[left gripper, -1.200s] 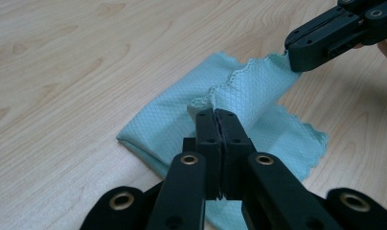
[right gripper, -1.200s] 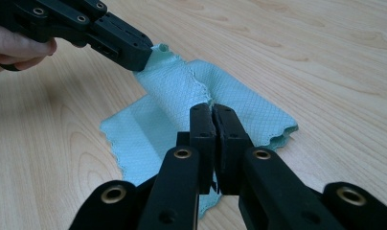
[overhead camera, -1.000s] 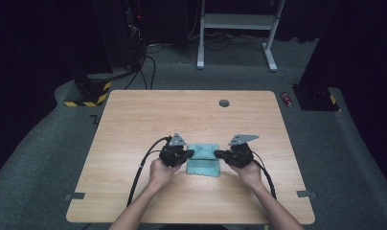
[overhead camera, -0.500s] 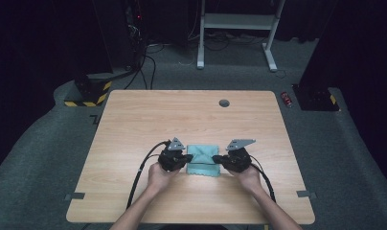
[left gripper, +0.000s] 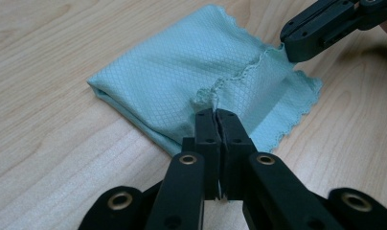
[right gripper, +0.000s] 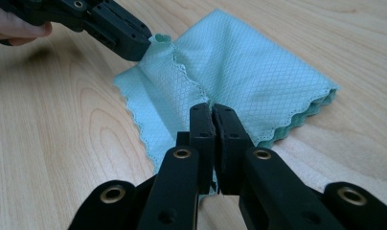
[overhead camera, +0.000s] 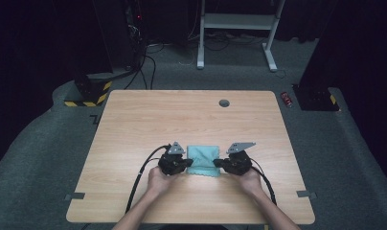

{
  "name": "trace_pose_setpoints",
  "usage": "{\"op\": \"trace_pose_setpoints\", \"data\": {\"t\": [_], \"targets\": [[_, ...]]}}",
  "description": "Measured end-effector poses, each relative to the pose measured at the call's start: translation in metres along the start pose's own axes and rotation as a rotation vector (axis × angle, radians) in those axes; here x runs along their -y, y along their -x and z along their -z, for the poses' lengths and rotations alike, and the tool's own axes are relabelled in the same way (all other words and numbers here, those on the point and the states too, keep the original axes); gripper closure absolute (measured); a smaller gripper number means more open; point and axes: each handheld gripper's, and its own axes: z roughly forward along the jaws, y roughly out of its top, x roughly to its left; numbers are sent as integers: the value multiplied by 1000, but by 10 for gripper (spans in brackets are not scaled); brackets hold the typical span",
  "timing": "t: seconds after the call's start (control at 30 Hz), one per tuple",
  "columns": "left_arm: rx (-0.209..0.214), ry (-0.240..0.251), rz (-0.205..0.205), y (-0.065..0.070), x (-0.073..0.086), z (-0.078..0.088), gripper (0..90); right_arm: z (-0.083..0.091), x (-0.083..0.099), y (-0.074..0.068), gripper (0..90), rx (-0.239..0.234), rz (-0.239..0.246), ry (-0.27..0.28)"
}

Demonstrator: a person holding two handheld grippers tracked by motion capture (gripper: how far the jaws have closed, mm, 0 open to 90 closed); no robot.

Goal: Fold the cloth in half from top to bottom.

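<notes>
A folded cloth (overhead camera: 204, 160), pale teal with a fine diamond weave and scalloped edges, lies flat on the bench (overhead camera: 182, 120) near its front edge. Its top layer is puckered upward along one edge, pinched at both ends.

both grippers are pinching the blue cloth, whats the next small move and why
Probably lift both pinched corners together and carry them away from the person. The left gripper and right gripper are shut on the near scalloped edge of the top layer of the folded cloth.
</notes>
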Motion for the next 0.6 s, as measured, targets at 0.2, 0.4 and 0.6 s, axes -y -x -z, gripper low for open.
{"op": "trace_pose_setpoints", "data": {"t": [0.2,0.4,0.6], "targets": [[-3,-14,-10,1,3,-1,877,-2,5,0,869,-6,-7,-11],[4,-7,15,1,6,1,818,-4,6,1,797,-21,-11,-30],[31,109,61,-2,1,18,698,8,1,6,714,-6,-60,43]]}}
